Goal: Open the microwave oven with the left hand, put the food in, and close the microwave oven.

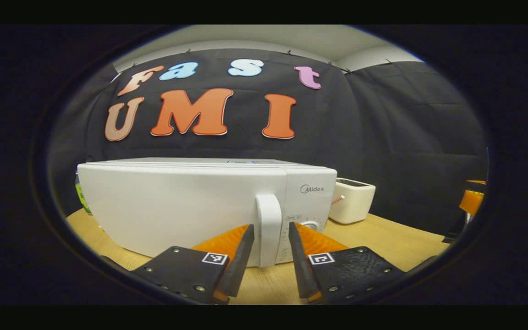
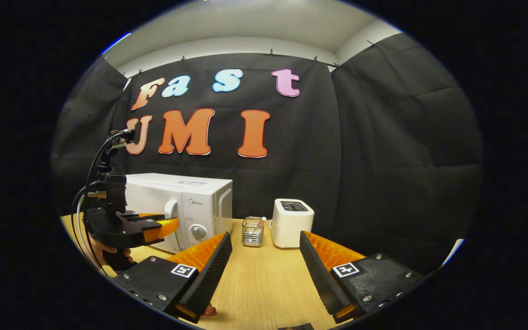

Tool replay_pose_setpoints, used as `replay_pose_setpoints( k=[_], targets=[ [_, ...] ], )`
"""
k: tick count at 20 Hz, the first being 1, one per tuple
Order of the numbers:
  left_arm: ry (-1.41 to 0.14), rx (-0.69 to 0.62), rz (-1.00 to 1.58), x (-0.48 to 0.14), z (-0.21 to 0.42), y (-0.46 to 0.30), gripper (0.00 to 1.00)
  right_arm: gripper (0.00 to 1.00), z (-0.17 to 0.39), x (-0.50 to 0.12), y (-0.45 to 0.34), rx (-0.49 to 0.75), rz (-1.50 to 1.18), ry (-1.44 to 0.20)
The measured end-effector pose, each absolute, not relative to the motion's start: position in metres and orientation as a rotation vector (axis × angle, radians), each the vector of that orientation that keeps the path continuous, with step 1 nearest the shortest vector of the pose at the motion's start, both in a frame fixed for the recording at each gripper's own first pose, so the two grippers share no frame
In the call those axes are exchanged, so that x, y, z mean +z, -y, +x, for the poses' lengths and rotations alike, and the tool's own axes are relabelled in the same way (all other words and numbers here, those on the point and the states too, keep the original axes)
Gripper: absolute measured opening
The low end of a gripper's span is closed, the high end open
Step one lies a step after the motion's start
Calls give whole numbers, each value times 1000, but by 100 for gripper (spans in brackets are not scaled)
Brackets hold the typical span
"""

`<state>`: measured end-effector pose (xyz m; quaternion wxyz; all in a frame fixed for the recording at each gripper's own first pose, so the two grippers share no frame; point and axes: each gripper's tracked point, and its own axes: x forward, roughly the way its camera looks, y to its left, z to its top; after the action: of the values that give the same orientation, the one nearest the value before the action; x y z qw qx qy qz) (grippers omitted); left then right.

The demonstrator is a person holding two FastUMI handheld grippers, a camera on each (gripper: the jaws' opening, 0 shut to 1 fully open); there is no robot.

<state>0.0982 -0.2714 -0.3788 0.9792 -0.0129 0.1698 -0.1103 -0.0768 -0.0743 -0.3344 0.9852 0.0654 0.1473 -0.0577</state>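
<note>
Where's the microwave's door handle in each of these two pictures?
Left gripper view: the handle stands low at centre, between the left claw's two open fingers.
Right gripper view: the handle is small, at left of centre, with the left claw reaching to it.
Shared landmark: the white toaster to the right of the microwave.

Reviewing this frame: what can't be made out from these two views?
- Microwave interior: hidden behind its shut door, left gripper view.
- Whether the left gripper fingers touch the handle: too close to tell.
- Glass jar contents: too small, right gripper view.
- Reddish item beneath the right gripper: mostly hidden by a finger.
</note>
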Motion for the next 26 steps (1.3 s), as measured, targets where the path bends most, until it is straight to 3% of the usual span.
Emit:
replay_pose_setpoints(
  k=[3, 8, 10, 13, 16, 26],
  targets=[
    [-341, -217, -31, -384, 102, 274, 30, 92, -77, -342, 75, -120, 141, -300],
    [-333, -213, -58, -384, 104, 279, 20, 92, -81, -352, 71, -123, 142, -322],
    [-342, -211, -72, -384, 102, 279, 11, 92, -84, -352, 69, -120, 144, -326],
    [-331, -182, -112, -383, 100, 276, 13, 92, -92, -353, 70, -126, 146, -332],
    [-282, -157, -80, -374, 80, 274, 8, 92, -101, -357, 73, -137, 147, -342],
    [-275, -253, -64, -349, -16, 243, 8, 92, -123, -369, 48, -109, 196, -402]
  ],
)
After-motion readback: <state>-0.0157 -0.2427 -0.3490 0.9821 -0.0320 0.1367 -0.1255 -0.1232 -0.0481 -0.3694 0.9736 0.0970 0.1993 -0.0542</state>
